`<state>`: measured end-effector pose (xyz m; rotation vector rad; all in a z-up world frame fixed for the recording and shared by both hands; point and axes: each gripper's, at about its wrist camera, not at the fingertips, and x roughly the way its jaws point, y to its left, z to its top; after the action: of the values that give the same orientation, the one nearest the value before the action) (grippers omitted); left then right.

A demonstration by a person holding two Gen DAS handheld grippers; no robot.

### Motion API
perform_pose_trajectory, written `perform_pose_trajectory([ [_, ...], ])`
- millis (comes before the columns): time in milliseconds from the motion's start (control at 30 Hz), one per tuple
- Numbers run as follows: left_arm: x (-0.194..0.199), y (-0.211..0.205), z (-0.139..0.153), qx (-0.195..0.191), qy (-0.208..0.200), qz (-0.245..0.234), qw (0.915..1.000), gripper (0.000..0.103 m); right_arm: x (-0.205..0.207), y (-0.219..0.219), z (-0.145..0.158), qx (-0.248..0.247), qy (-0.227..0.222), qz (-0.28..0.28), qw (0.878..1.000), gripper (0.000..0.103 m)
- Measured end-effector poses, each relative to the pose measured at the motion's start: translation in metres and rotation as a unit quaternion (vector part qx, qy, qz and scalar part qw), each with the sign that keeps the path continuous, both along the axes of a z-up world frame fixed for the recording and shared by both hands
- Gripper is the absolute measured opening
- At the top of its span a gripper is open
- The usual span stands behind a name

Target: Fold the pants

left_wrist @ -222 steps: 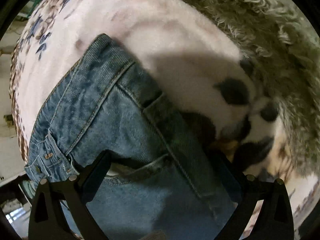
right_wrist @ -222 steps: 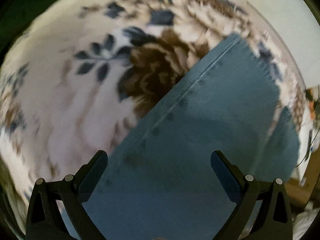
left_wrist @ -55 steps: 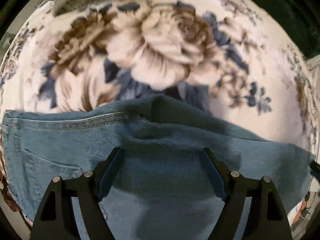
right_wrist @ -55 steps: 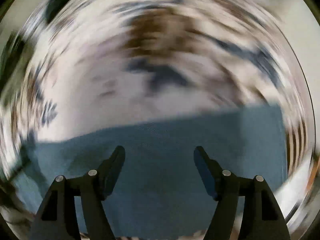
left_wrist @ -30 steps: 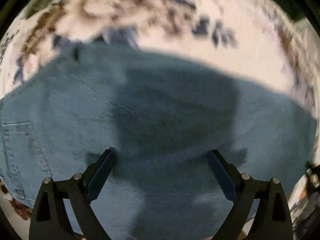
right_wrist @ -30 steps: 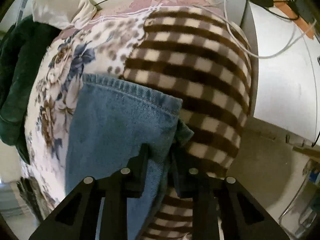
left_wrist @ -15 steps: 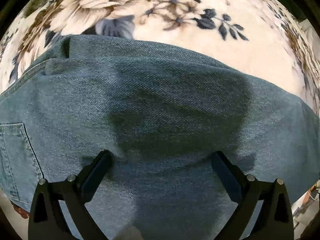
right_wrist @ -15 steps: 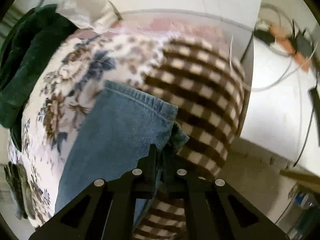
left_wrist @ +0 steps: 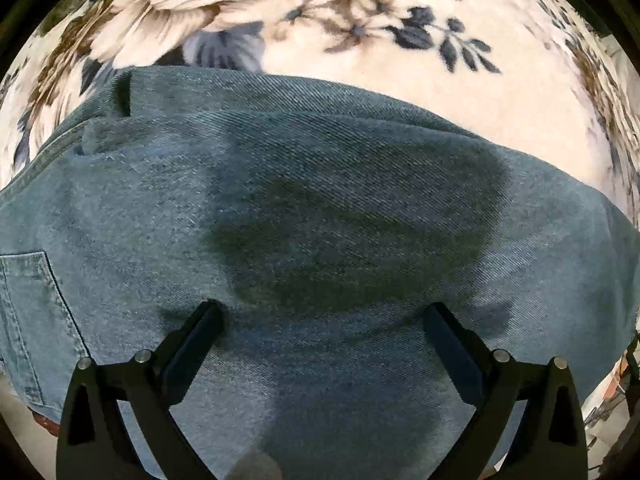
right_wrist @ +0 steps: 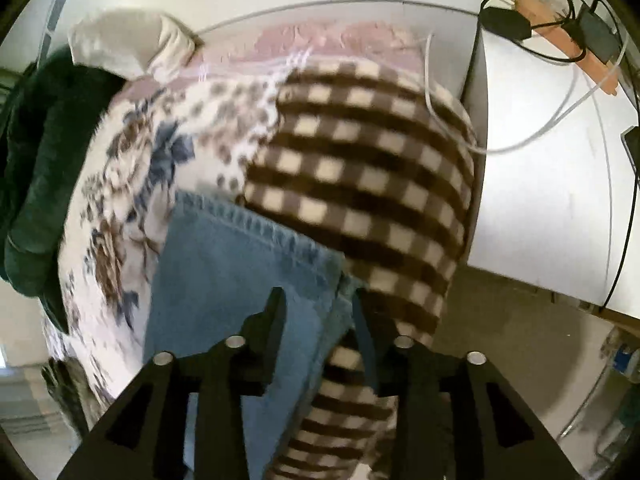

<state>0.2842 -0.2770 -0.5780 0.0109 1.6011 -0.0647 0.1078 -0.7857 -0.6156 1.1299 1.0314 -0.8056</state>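
Jeans (left_wrist: 320,216) are lying across the floral blanket (left_wrist: 360,20); the left gripper (left_wrist: 322,320) is hovering spread wide, holding nothing. The right gripper (right_wrist: 318,312) is opening around the hem (right_wrist: 256,228). The loosening corner may be slipping off, undoing the fold.

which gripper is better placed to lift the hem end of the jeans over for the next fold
Right, probably. The right gripper straddles the jeans at the hem corner, jaws opening. The left gripper hangs wide open over mid-fabric, gripping nothing.
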Motion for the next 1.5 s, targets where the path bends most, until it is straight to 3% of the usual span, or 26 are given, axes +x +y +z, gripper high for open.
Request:
perform_pose_trajectory([
  [133, 0.004, -0.003, -0.004, 0.005, 0.002, 0.0, 1.0, 0.103, 0.012, -0.007, -0.02, 0.01, 0.04, -0.001, 0.999, 0.039],
  [167, 0.005, -0.002, -0.004, 0.005, 0.002, 0.0, 1.0, 0.103, 0.013, -0.006, -0.019, -0.004, 0.041, -0.004, 0.999, 0.033],
  [200, 0.004, -0.003, -0.004, 0.004, 0.003, -0.001, 1.0, 0.103, 0.015, -0.004, -0.017, -0.02, 0.041, -0.003, 0.999, 0.01],
  [333, 0.006, -0.006, 0.003, -0.005, 0.004, -0.003, 1.0, 0.103, 0.022, 0.011, 0.012, -0.088, 0.043, 0.029, 0.995, 0.009],
  [433, 0.002, -0.002, 0.023, -0.019, -0.013, -0.005, 0.9997, 0.103, 0.013, 0.013, 0.029, -0.091, 0.029, 0.016, 0.995, 0.009],
  [500, 0.001, -0.004, 0.029, -0.026, -0.019, -0.008, 0.9994, 0.103, 0.011, 0.009, 0.022, -0.075, 0.036, 0.019, 0.996, 0.009],
  [567, 0.001, -0.006, 0.027, -0.03, -0.011, -0.011, 0.9994, 0.103, 0.003, -0.003, -0.007, -0.015, 0.054, 0.01, 0.998, 0.012],
  [600, 0.0, -0.007, 0.022, -0.033, -0.003, -0.012, 0.9994, 0.103, -0.005, -0.008, -0.021, 0.02, 0.052, -0.009, 0.998, 0.026],
  [667, -0.001, -0.008, 0.009, -0.025, 0.013, -0.017, 0.9995, 0.103, -0.025, -0.015, -0.032, 0.061, 0.014, -0.06, 0.996, 0.043],
  [733, -0.003, -0.01, 0.002, -0.014, 0.006, -0.03, 0.9994, 0.103, -0.037, -0.015, -0.03, 0.074, -0.05, -0.079, 0.993, 0.047],
  [867, -0.005, -0.01, -0.002, -0.007, -0.007, -0.023, 0.9997, 0.103, -0.041, -0.003, -0.044, 0.113, -0.132, -0.05, 0.983, 0.062],
  [933, -0.009, -0.01, -0.005, -0.002, -0.011, -0.02, 0.9997, 0.103, -0.036, 0.003, -0.066, 0.151, -0.163, -0.041, 0.974, 0.063],
  [1000, -0.01, -0.011, -0.006, 0.001, -0.013, -0.019, 0.9997, 0.103, -0.036, 0.007, -0.077, 0.159, -0.216, -0.061, 0.962, 0.064],
  [1067, -0.011, -0.011, -0.007, 0.0, -0.012, -0.019, 0.9998, 0.103, -0.039, 0.008, -0.08, 0.168, -0.324, -0.102, 0.925, 0.058],
  [1133, -0.012, -0.012, -0.006, 0.0, -0.012, -0.017, 0.9998, 0.103, -0.032, 0.01, -0.081, 0.18, -0.362, -0.097, 0.909, 0.054],
  [1167, -0.011, -0.011, -0.007, 0.001, -0.011, -0.015, 0.9998, 0.103, -0.023, 0.012, -0.083, 0.181, -0.362, -0.078, 0.911, 0.054],
  [1267, -0.01, -0.012, -0.006, 0.007, -0.014, -0.004, 0.9999, 0.103, 0.008, 0.017, -0.103, 0.177, -0.297, -0.019, 0.938, 0.055],
  [1300, -0.003, -0.012, -0.006, 0.008, -0.014, -0.002, 0.9999, 0.103, 0.012, 0.017, -0.105, 0.17, -0.295, -0.012, 0.94, 0.052],
  [1333, 0.0, -0.012, -0.007, 0.008, -0.014, 0.002, 0.9999, 0.103, 0.016, 0.016, -0.104, 0.159, -0.287, -0.008, 0.945, 0.046],
  [1367, 0.0, -0.012, -0.007, 0.007, -0.013, 0.005, 0.9999, 0.103, 0.016, 0.015, -0.101, 0.149, -0.275, -0.012, 0.95, 0.019],
  [1400, 0.002, -0.012, -0.006, 0.005, -0.011, 0.006, 0.9999, 0.103, 0.016, 0.014, -0.099, 0.146, -0.275, -0.016, 0.95, 0.008],
  [1500, 0.001, -0.009, -0.001, -0.005, -0.013, 0.008, 0.9999, 0.103, 0.013, 0.017, -0.075, 0.112, -0.265, -0.021, 0.958, 0.006],
])
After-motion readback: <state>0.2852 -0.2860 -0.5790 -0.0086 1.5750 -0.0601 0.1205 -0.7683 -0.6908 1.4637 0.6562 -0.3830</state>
